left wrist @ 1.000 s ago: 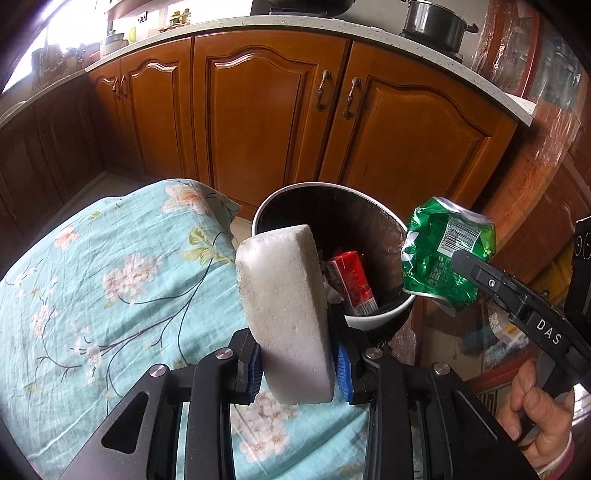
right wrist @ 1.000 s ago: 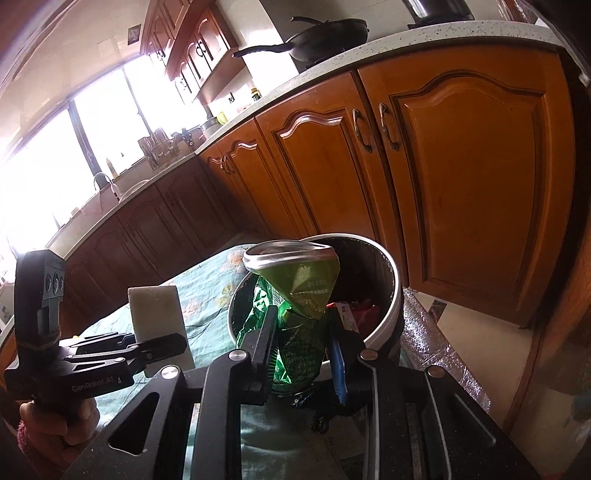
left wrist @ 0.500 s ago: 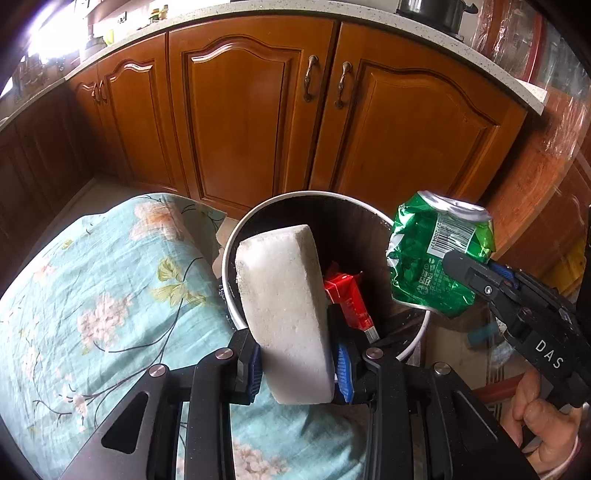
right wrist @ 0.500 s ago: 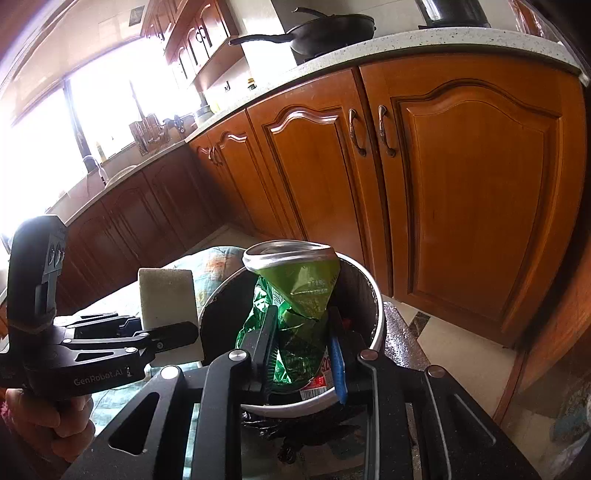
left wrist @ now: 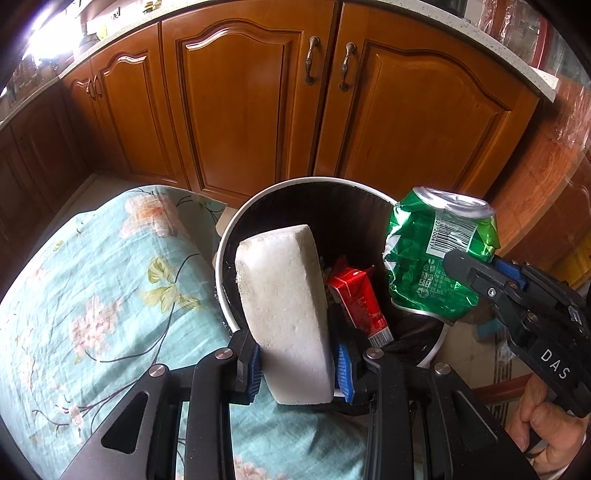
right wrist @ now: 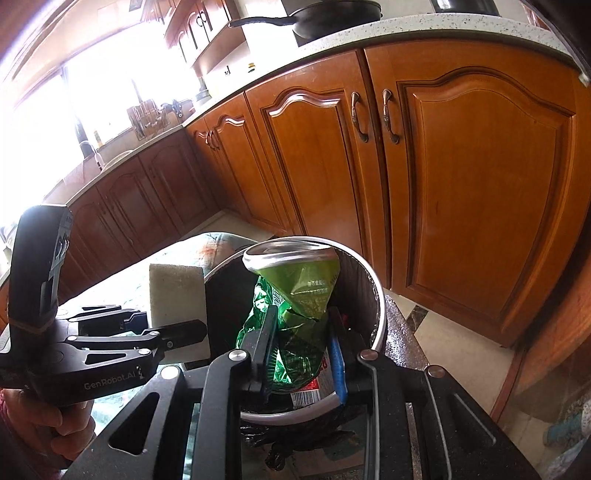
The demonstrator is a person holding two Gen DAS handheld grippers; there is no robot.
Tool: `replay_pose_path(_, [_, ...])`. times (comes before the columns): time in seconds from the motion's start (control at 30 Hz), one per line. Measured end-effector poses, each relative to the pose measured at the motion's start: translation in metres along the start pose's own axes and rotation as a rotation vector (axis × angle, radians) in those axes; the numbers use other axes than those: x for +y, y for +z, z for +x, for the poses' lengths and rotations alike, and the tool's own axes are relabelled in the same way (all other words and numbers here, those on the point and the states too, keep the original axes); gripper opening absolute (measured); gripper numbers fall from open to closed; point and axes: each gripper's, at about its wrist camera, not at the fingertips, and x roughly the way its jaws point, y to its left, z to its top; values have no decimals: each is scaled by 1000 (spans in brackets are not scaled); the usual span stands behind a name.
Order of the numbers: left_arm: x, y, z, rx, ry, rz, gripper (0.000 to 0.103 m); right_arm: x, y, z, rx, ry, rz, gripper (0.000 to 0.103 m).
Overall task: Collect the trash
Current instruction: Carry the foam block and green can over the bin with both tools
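Note:
My left gripper is shut on a white foam block and holds it over the near left rim of a round bin with a black liner. My right gripper is shut on a crushed green can above the bin. The can also shows in the left wrist view at the bin's right rim. The foam block shows in the right wrist view. A red packet lies inside the bin.
A table with a teal floral cloth lies left of the bin. Wooden cabinet doors stand close behind the bin. A counter with a black pan runs above them. Tiled floor lies to the right.
Both grippers have moved forward and tipped down, so the foam block and the can now sit over the bin's opening. Both grips are unchanged.

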Motion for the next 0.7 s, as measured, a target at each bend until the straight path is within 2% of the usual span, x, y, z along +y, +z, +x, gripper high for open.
replay_pose_path(0.7, [-2,3,12,17,5,7,33,-4,5,10,36,-13,-2,25])
